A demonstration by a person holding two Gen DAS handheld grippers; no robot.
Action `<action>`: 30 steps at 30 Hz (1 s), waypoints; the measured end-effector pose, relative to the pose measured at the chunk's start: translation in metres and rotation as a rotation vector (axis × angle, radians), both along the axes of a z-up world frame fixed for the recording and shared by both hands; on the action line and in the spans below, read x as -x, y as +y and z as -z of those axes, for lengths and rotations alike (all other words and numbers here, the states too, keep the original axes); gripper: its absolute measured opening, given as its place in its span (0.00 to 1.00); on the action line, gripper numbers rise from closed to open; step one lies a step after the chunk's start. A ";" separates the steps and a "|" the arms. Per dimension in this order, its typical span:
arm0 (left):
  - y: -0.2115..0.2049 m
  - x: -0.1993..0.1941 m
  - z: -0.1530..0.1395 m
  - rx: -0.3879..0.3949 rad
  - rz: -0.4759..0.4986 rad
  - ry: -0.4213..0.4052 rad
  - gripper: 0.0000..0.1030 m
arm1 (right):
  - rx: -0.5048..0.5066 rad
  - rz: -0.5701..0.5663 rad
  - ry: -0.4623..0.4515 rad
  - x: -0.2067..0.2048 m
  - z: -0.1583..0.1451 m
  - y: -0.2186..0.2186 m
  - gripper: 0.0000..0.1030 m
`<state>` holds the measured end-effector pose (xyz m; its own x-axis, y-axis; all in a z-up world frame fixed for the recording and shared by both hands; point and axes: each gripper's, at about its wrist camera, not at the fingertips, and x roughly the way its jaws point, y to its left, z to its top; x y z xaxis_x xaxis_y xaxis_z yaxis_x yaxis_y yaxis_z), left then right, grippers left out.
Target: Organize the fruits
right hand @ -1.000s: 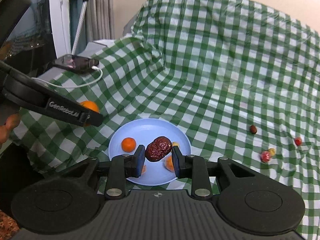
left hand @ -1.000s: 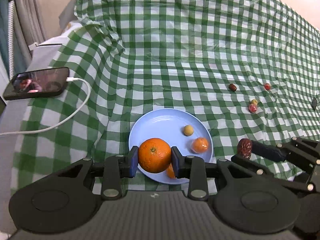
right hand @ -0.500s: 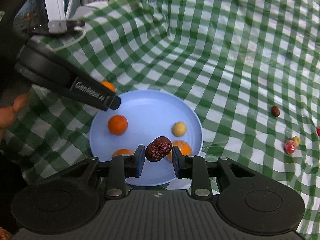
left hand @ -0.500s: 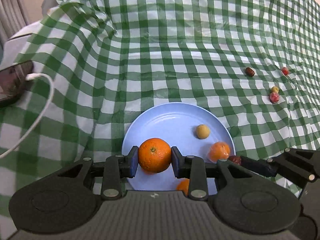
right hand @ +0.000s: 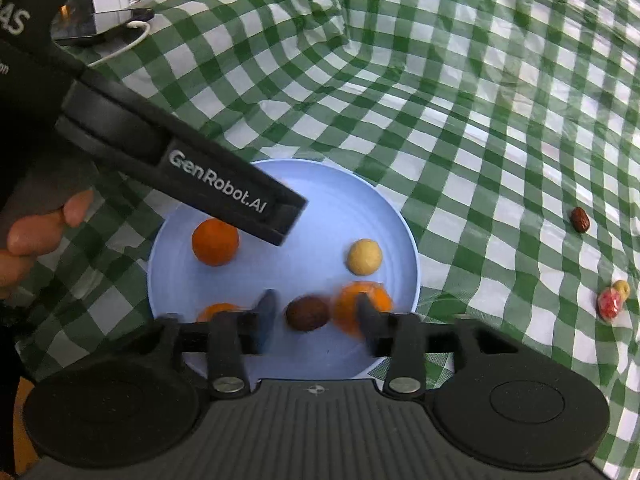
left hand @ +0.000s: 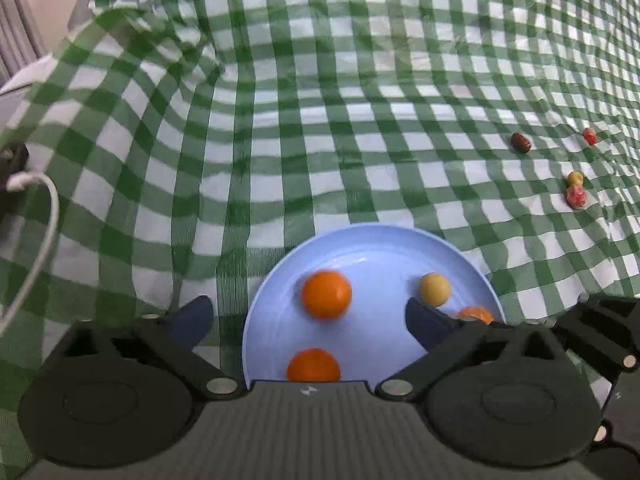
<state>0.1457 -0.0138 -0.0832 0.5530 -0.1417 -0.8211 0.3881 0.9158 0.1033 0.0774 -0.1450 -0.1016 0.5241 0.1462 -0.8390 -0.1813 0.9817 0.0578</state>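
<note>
1. Both tongs, left point(left hand: 308, 320) and right point(right hand: 312, 318), gape wide over the blue plate point(right hand: 384, 216); orange point(left hand: 326, 294) and date point(right hand: 307, 313) lie loose inside.
2. Small fruits point(left hand: 576, 197) sit well apart rightward on the checked cloth point(left hand: 320, 100).

You can read "GenRobot.AI" in white along the left gripper point(right hand: 256, 216) finger in your right wrist view; other lettering is cut off.

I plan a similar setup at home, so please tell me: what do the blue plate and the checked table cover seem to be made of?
Blue plate: probably plastic or melamine, with a smooth semi-gloss finish; soft highlights and fine concentric rings show on its inner wall. Ceramic cannot be excluded.

Checked table cover: likely thin plastic-coated sheet or oilcloth, slightly shiny; it wrinkles in stiff folds and reflects light in patches.
</note>
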 end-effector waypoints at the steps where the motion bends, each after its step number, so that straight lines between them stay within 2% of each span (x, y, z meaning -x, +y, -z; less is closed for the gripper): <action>1: 0.001 0.002 -0.004 0.000 0.008 0.004 1.00 | 0.002 0.015 0.001 0.002 -0.003 -0.001 0.66; 6: 0.014 0.031 -0.027 -0.015 0.005 -0.015 1.00 | -0.023 0.074 0.017 0.026 -0.029 -0.007 0.88; 14: 0.048 0.097 -0.057 0.033 -0.096 0.007 1.00 | -0.031 0.112 -0.008 0.095 -0.067 -0.003 0.95; 20: 0.054 0.131 -0.079 0.046 -0.102 -0.048 1.00 | -0.018 0.134 -0.097 0.119 -0.094 0.001 0.97; 30: 0.060 0.163 -0.101 0.085 -0.121 -0.099 1.00 | -0.016 0.140 -0.165 0.149 -0.119 0.003 0.99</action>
<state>-0.0174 0.0461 0.0176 0.6474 -0.1353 -0.7500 0.2661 0.9623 0.0560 -0.0717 -0.1421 0.0172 0.6704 0.0748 -0.7382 -0.0516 0.9972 0.0542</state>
